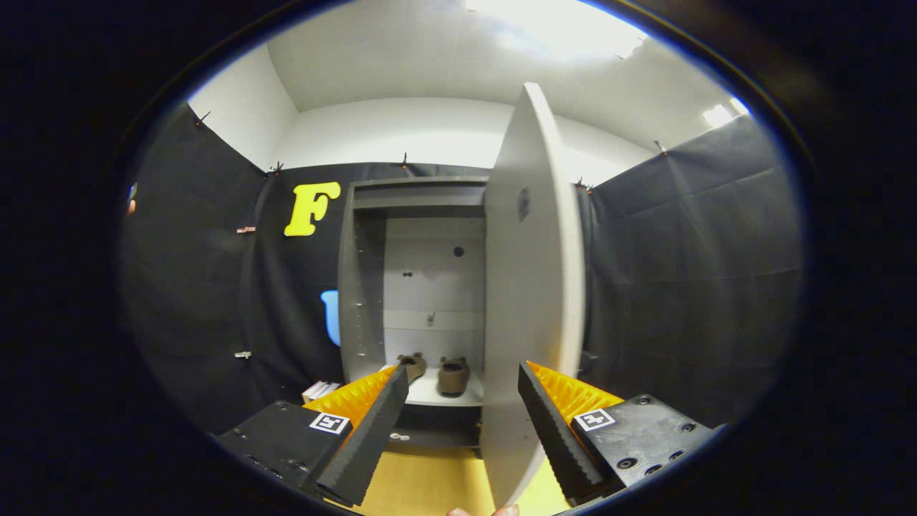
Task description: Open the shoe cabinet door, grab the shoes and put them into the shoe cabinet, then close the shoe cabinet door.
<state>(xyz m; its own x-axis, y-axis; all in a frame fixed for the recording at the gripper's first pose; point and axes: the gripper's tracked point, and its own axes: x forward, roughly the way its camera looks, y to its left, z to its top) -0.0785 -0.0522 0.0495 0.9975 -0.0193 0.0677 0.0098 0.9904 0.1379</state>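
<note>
shoe cabinet door (534,287) open | shoes (437,373) on shelf inside shoe cabinet (362,287) | gripper (464,390) jaws wide apart, empty, door edge between them | left: close door

I see the shoe cabinet (365,287) standing open on the yellowish floor (430,484). Its lower shelf (430,393) carries the two brown shoes (453,375), side by side and a little apart, toes toward the back wall. My gripper (462,423) hangs spread wide before that shelf, its fingers touching nothing there.
</note>
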